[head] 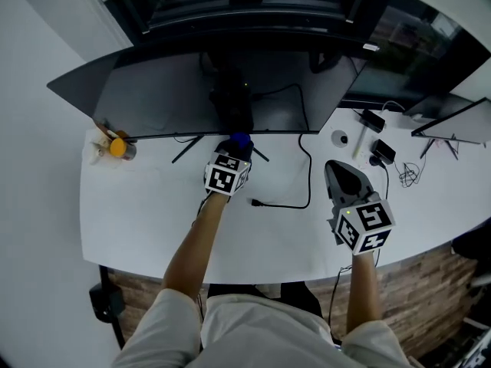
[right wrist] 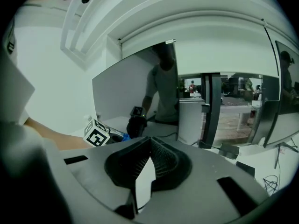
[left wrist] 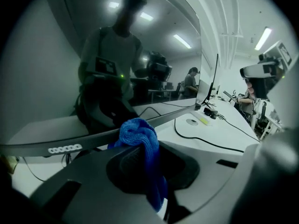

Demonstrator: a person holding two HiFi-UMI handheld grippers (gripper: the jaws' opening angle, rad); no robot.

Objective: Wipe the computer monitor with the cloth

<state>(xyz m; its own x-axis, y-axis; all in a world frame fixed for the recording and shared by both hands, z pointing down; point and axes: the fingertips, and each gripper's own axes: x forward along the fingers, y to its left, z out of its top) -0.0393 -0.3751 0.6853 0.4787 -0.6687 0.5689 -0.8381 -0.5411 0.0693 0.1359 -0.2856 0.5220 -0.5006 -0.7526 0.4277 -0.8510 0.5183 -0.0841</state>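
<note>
**Q:** What does each claw hold, and where is the cloth?

**A:** The left gripper (left wrist: 140,158) is clamped on the cloth (left wrist: 138,132). A wad stands proud of the jaw tips and a tail hangs down between them. The wad sits at the lower edge of the monitor (head: 169,90), near its middle; whether they touch cannot be told. The right gripper (right wrist: 148,148) hangs over the desk (head: 153,221) off to the right, its tips closed together on nothing.

**Q:** What could go wrong from here?

**A:** Probably three things. Only a fold of cloth is pinched, so drag across the screen could pull it free. The wad is small, so a tilted approach could bring a hard jaw tip onto the panel. A firm push low on the screen could rock it. The cable (head: 303,184) lies on the desk just right of the left gripper, and a low sweep could snag it.

**Q:** How do the task's things look?

**A:** The cloth is bright blue with a looped pile, bunched rather than spread flat. The monitor is wide, curved and dark, and glossy enough to mirror the person and the ceiling lights. No smears can be made out.
</note>
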